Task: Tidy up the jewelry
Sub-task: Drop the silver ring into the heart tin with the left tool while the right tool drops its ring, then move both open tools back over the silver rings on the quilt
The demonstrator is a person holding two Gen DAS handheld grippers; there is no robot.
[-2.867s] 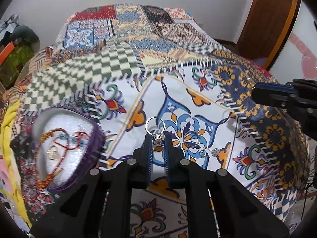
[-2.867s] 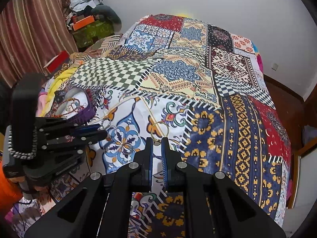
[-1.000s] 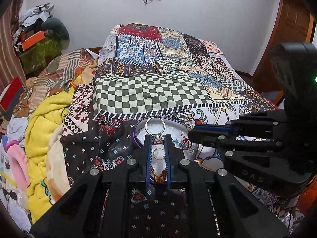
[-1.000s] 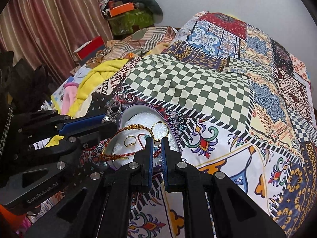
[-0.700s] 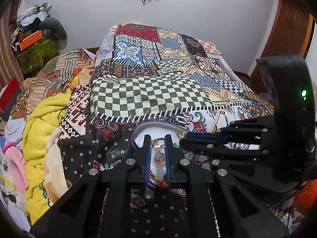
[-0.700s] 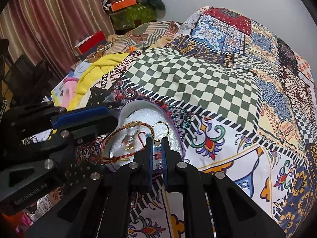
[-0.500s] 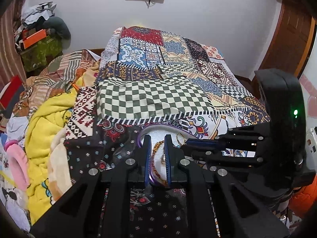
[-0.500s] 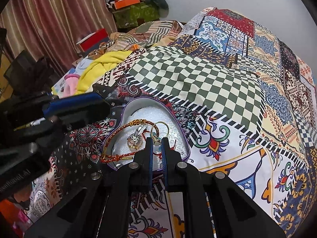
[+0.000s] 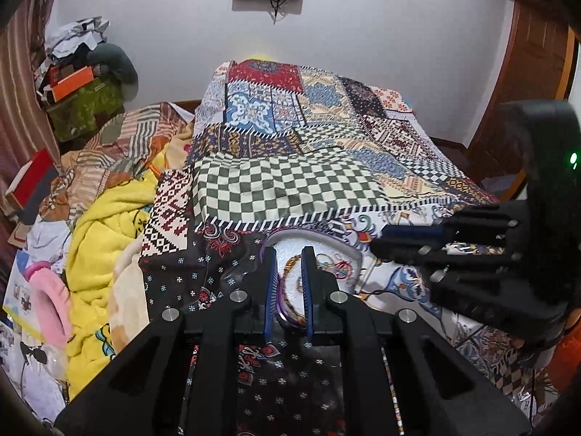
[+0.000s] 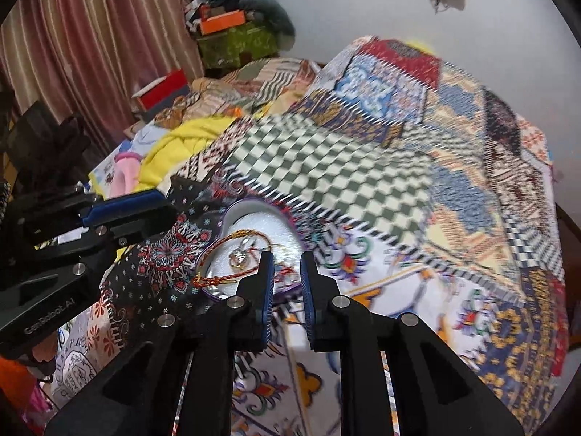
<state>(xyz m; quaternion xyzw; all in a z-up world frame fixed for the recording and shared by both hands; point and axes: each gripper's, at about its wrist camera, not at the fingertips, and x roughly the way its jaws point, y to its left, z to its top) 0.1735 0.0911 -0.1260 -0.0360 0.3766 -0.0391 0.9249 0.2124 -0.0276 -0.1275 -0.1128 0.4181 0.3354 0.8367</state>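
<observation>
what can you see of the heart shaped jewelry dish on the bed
The heart-shaped dish is shallow, with a purple rim and a white, grainy-looking lining. It lies flat on the patterned bedspread, just below the green checkered patch. Inside lie a red-and-gold braided cord, which hangs over the near rim, a small ring and some beads. Both grippers, the left gripper and right gripper, are open at its near edge, holding nothing.

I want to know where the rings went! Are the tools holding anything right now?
No, nothing. The left tool and the right tool are both open and empty, over the heart-shaped box holding the jewelry.
</observation>
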